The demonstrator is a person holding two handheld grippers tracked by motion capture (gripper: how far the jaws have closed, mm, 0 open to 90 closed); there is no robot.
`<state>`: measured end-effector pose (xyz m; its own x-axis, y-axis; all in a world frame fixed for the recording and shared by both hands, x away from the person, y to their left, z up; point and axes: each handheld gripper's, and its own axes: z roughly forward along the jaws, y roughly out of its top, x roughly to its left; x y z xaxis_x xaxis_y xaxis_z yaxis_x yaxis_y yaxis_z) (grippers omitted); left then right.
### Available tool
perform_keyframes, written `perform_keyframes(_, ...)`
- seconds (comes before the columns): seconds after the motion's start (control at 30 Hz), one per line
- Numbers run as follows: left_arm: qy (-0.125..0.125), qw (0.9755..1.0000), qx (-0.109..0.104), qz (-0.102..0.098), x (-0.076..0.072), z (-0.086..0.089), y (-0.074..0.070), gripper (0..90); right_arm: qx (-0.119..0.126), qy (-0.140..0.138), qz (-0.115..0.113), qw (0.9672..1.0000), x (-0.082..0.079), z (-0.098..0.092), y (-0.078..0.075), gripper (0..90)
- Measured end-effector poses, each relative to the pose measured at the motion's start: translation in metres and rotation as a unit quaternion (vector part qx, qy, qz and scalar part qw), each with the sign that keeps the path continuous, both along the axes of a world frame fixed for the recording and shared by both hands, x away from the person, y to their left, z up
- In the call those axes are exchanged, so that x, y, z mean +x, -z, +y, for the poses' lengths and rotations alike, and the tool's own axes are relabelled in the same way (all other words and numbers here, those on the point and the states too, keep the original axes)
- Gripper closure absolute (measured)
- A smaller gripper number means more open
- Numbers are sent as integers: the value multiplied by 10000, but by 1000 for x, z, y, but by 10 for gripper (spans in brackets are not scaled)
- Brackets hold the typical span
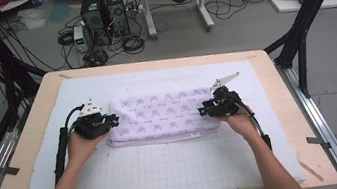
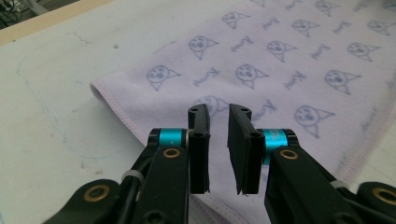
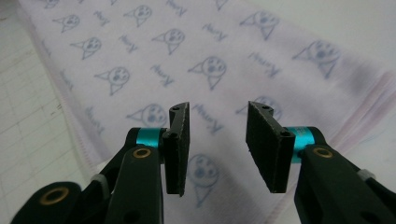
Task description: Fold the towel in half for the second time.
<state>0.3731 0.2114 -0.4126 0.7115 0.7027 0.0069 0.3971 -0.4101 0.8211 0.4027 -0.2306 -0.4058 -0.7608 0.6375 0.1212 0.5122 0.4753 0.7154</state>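
A folded pale lilac towel [image 1: 162,115] printed with small cartoon faces lies flat in the middle of the white mat [image 1: 168,170]. My left gripper [image 1: 112,120] rests at the towel's left end, pointing inward. In the left gripper view its jaws [image 2: 218,109] stand a narrow gap apart just above the towel [image 2: 280,60], near its hemmed corner, with nothing between them. My right gripper [image 1: 203,111] sits at the towel's right end. The right gripper view has its jaws [image 3: 218,107] wider apart over the towel [image 3: 154,56], holding nothing.
The mat covers a wooden table [image 1: 27,146], and a printed grid marks the part of it nearest the person. Black frame posts [image 1: 300,39] rise at both far corners. Computer towers [image 1: 104,13] and cables sit on the floor beyond the table.
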Motion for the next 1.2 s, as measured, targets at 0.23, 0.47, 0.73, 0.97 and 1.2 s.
perform_keyframes(0.23, 216, 9986, 353, 317, -1, -7, 11, 728, 46, 101, 91, 9999, -14, -2, 20, 554)
perform_keyframes(0.47, 205, 9983, 419, 360, -8, -8, 24, 710, 66, 101, 196, 9997, -20, -4, 23, 494)
perform_keyframes(0.73, 27, 9998, -35, 192, -17, -1, 8, 507, 94, 180, -177, 9996, -32, 4, 9, 291)
perform_keyframes(0.97, -58, 9996, -252, 149, -33, 4, 10, 351, 106, 249, -297, 9992, -41, 11, 1, 184)
perform_keyframes(1.2, -225, 9992, -321, 49, -45, 14, 3, 258, 247, 108, -438, 9987, -51, 17, -7, 166)
